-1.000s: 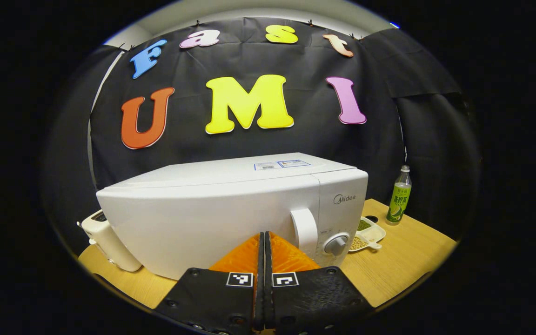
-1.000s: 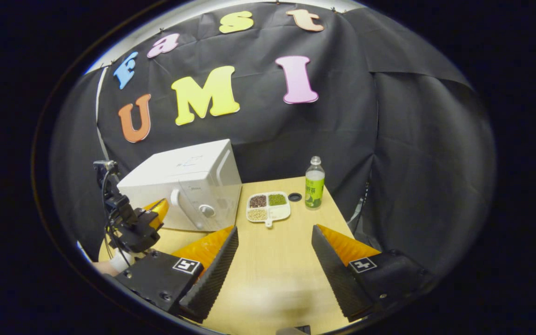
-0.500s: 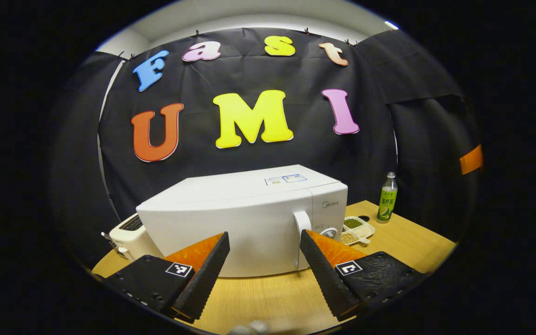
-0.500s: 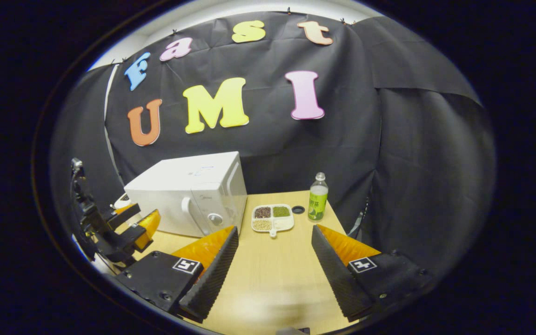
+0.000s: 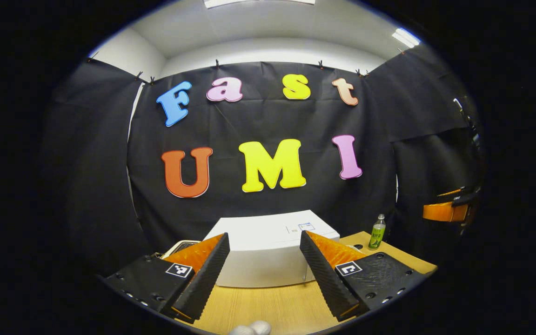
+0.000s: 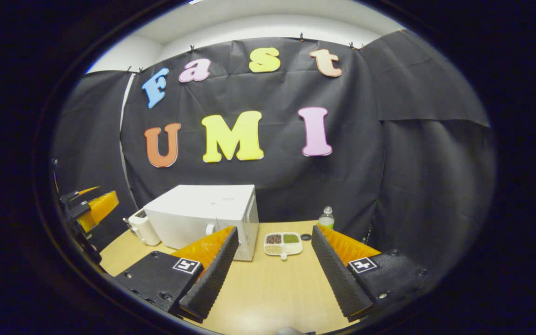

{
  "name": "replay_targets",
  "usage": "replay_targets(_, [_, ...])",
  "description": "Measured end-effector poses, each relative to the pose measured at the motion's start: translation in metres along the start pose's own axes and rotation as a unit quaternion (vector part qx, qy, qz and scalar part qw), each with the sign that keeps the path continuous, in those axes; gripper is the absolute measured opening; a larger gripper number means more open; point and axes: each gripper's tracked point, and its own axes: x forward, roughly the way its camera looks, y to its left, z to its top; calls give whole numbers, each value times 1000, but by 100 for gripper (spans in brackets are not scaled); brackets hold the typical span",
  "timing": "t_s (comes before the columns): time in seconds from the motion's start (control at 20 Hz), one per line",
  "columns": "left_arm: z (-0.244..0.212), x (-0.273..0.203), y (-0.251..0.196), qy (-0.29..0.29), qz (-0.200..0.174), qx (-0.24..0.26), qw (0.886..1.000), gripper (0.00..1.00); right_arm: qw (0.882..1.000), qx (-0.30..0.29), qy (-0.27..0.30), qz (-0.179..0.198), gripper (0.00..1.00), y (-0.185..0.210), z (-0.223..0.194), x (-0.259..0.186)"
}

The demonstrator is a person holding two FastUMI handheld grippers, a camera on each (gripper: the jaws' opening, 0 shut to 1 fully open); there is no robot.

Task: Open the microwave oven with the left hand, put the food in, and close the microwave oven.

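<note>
In my left gripper view, the left gripper (image 5: 264,260) has its fingers spread wide and holds nothing; their inner faces (image 5: 207,274) are ribbed like a saw edge, and each black base carries a small square marker. Between the fingers I see the microwave oven (image 5: 268,251), a white box with smooth plastic skin, standing on the wooden table (image 5: 268,307) with its door closed. A small label sits on its top, but it is too small for me to read. In my right gripper view, the right gripper (image 6: 275,260) is also spread apart and empty, raised above the pale wood-grain surface. Just right of the oven lies the food tray (image 6: 283,243), a white dish with four compartments holding dark, green and beige grains, and it touches nothing else. Behind it stands a bottle (image 6: 326,218) with a green label, partly hidden by my finger, and a small dark ring (image 6: 306,237) beside it. A white toaster (image 6: 143,228) with rounded corners stands left of the oven.
</note>
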Motion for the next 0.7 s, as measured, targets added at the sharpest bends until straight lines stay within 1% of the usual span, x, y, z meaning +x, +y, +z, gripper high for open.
replay_targets(0.05, [5,-9,9,5,10,-3,1000,95,1000,0,-18,2,100,4,13,-6])
replay_targets(0.1, [13,-17,17,5,18,-7,1000,95,999,-3,-33,2,92,7,25,-11])
replay_targets(0.15, [22,-23,22,0,23,-11,1000,96,999,-5,-47,2,91,11,35,-16])
replay_targets(0.2, [30,-28,27,-3,28,-12,1000,96,999,-6,-53,3,100,15,42,-19])
replay_targets(0.25, [34,-32,31,-5,30,-13,999,95,998,-2,-60,10,100,23,49,-23])
replay_targets(0.3, [38,-36,31,-6,27,-17,999,96,998,0,-67,16,92,29,55,-26])
replay_targets(0.35, [43,-38,34,-10,27,-19,999,96,997,-3,-71,17,91,32,59,-26])
replay_targets(0.4, [47,-41,38,-13,30,-18,999,96,997,-7,-71,18,91,34,60,-28])
replay_targets(0.45, [50,-42,42,-13,34,-15,999,95,997,-10,-73,18,100,36,62,-30])
replay_targets(0.5, [51,-42,43,-13,35,-14,999,95,997,-12,-76,19,91,39,66,-32])
replay_targets(0.55, [53,-42,43,-15,33,-14,999,96,997,-13,-77,19,92,40,68,-33])
replay_targets(0.6, [55,-42,42,-16,33,-16,999,96,997,-14,-78,19,100,41,70,-34])
replay_targets(0.65, [57,-40,41,-16,31,-20,999,95,997,-12,-78,18,92,41,71,-35])
replay_targets(0.7, [58,-41,39,-17,28,-25,999,95,997,-8,-77,18,100,40,72,-35])
